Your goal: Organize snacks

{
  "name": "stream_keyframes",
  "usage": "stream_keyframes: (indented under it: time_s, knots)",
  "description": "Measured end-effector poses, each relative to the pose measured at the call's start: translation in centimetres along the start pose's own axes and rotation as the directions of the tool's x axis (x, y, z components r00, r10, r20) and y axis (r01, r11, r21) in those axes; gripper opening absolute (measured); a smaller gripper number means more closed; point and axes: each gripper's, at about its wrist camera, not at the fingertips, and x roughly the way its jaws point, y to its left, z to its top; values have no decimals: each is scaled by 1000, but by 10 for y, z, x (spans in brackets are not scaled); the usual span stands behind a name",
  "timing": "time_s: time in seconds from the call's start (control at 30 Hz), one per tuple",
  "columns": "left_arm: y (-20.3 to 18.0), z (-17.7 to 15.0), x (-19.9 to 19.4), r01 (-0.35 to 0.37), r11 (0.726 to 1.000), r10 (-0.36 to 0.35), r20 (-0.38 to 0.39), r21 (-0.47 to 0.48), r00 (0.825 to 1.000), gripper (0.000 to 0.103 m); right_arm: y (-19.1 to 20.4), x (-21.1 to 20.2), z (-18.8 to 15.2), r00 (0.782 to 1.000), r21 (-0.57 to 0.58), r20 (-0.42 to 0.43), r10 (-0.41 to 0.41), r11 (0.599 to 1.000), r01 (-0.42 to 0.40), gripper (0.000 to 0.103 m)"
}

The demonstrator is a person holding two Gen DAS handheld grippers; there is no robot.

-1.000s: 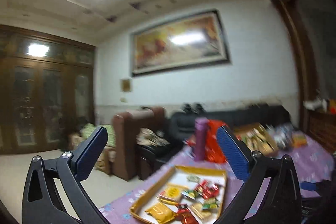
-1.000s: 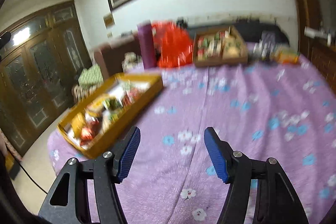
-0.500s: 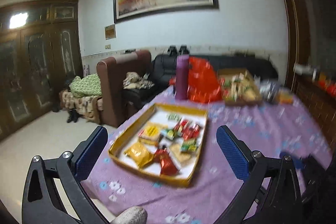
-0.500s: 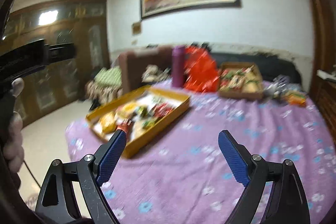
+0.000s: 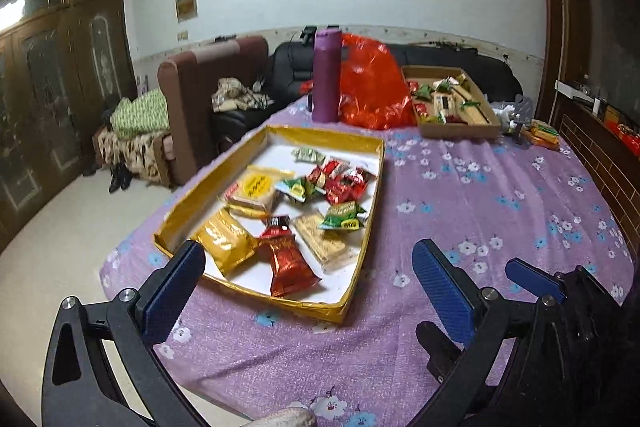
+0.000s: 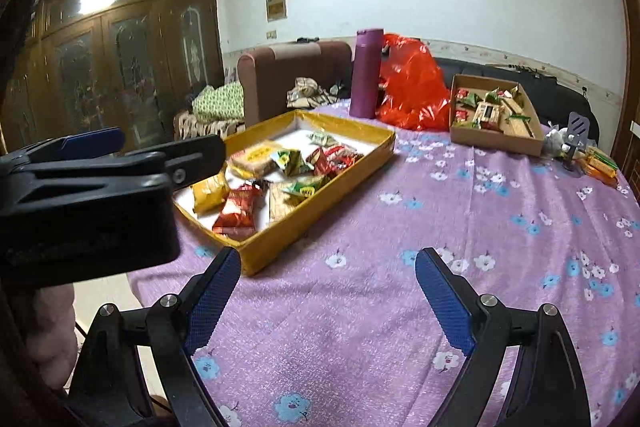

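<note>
- While I hold my left tongs spread wide and empty, they hang over the near end of the gold tray, where the snack packets lie.
- Right of the tray is bare purple bench; my right tongs, jaws just widened, are empty above it.
- Far right sits a cardboard box of snacks.

Each claw is built of matte black plastic arms with triangular cut-outs. The left claw carries two flat fingers faced with blue, finely ribbed pads, and a silver screw head sits at each pivot. The right claw is of the same make: black frame, blue textured fingers, round silver screws. Beside it, the left tool's blocky black body shows a blue pad edge.
</note>
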Motion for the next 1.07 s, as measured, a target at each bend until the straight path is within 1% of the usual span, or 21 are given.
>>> stream_keyframes:
  time_s: [0.07, 0.17, 0.4, 0.53, 0.9, 1.07]
  knots:
    - [3, -2, 6, -2, 1000, 2, -15, -13, 1000, 103, 1, 5, -1, 1000, -14, -9, -7, 1000, 7, 91]
    - [8, -3, 16, -28, 999, 27, -33, -23, 999, 103, 1, 13, -1, 1000, -11, -24, -3, 1000, 2, 91]
    - [15, -4, 26, -23, 998, 19, -63, -59, 998, 103, -6, 28, -1, 998, 21, -66, 6, 1000, -5, 91]
    - [18, -4, 28, -20, 997, 15, -71, -71, 997, 103, -7, 30, -2, 997, 31, -73, 8, 999, -6, 91]
    - [22, -5, 22, -35, 995, 30, -48, -96, 998, 103, -2, 25, -2, 998, 18, -68, 9, 1000, -8, 91]
    - [19, -5, 17, -44, 996, 40, -47, -83, 998, 103, -1, 18, -1, 999, 12, -52, 4, 1000, -4, 91]
